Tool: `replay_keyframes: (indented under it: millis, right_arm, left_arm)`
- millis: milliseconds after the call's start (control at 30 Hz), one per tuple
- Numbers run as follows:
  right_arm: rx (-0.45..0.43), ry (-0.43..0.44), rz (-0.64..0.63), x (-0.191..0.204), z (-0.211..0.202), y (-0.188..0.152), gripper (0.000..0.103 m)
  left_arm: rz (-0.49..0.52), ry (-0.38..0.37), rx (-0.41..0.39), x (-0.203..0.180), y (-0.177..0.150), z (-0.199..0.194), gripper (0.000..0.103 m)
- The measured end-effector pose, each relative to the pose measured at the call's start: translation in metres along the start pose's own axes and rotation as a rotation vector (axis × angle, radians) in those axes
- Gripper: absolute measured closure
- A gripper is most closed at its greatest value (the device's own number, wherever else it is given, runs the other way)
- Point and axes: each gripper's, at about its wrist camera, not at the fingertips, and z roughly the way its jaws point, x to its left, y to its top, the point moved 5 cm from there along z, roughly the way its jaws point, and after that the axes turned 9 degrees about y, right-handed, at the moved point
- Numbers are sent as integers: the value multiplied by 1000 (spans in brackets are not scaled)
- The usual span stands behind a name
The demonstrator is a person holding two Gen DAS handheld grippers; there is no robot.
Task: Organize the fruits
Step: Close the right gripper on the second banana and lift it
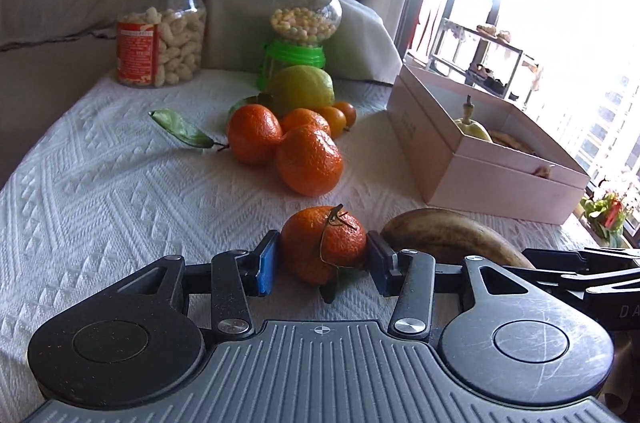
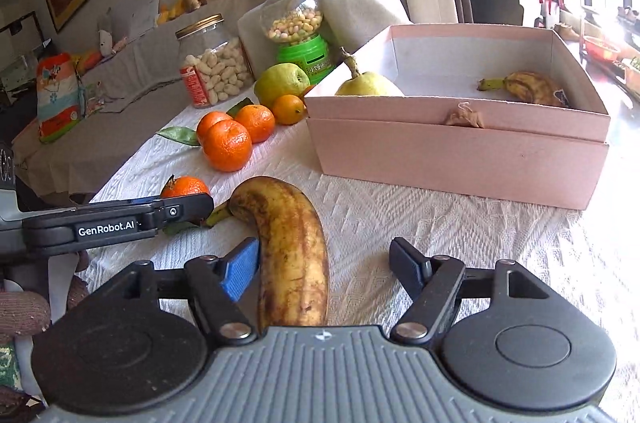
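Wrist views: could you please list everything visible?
Round mandarins: four, orange, three clustered, one gripped.
Small round fruits: two, orange, behind cluster.
Large round fruit: one, yellow-green, beside dispenser.
Spotted bananas: two, brown-yellow, cloth and box.
Stemmed pear: one, green, boxed.
Cardboard box: one, pink, right.
Glass snack jar: one, gold-lidded, rear.
Plastic candy dispenser: one, green, rear.
Textured tablecloth: one, white, underneath.
Left gripper: black, shut on mandarin.
Right gripper: black, open around banana.

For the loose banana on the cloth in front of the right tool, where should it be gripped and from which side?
Grip the banana across its thick middle, coming from above and behind along its length. It lies flat on the cloth, curving away toward its stem, so its long sides face the fingers. The right tool already straddles it, open; only the blue pad looks close.
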Motion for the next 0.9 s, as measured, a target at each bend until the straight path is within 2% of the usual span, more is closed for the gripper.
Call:
replay_keyframes:
  millis: [133,233,300,333,633,767,900]
  right_arm:
    - [-2,18,14,-1,1,0,25]
    - [20,18,-20,6,6,0,14]
    - [58,22,-65,12,12,0,2]
    - [80,31,-83,14,14,0,0]
    - [137,14,-157,21,19,-2,0]
    - [116,-6,-142,23,15,2,16]
    - [51,-32,-158,29,5,18,20]
  left_arm:
    - [8,8,-4,0,-1,-1,52]
    - [2,4,-2,1,-1,0,52]
    - [10,10,-4,-1,0,-1,52]
    - [11,11,-4,-1,0,-1,52]
    - [0,2,-2,0,-1,-1,52]
    - [-2,-1,-2,0,-1,-1,52]
    - [-10,-21,13,6,-2,-5,52]
